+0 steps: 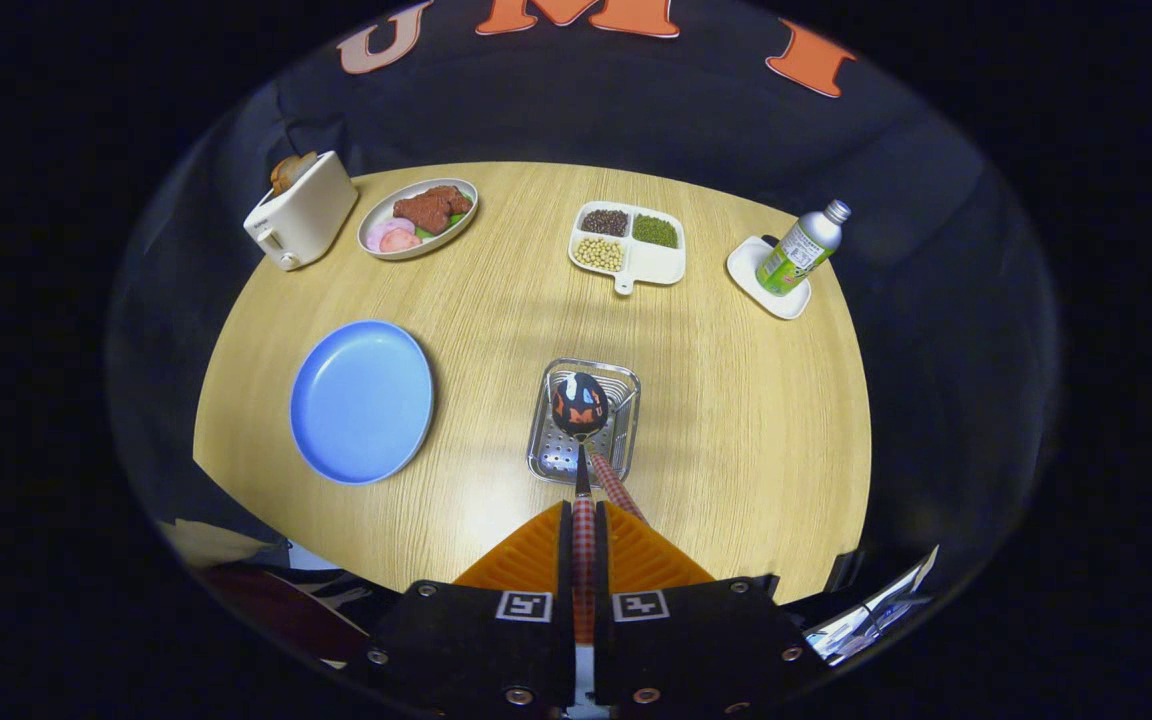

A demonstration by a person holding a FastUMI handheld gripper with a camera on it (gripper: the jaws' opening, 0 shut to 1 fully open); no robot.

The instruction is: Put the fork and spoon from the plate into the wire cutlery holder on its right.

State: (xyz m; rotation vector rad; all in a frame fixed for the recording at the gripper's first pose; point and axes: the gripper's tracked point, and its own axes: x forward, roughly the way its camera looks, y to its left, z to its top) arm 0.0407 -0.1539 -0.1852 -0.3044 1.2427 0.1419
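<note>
My gripper (583, 520) is shut on the checked handle of a spoon (579, 405). The spoon's shiny bowl hangs over the open top of the wire cutlery holder (548, 455), just ahead of my fingers. A second checked handle (618, 487), probably the fork's, leans out of the holder toward my right finger. The blue plate (362, 400) lies left of the holder with nothing on it.
At the far side of the round wooden table (756, 420) stand a toaster (301, 210), an oval dish of food (418, 217), a divided dish of beans (628, 245) and a green bottle (802, 247) on a white coaster.
</note>
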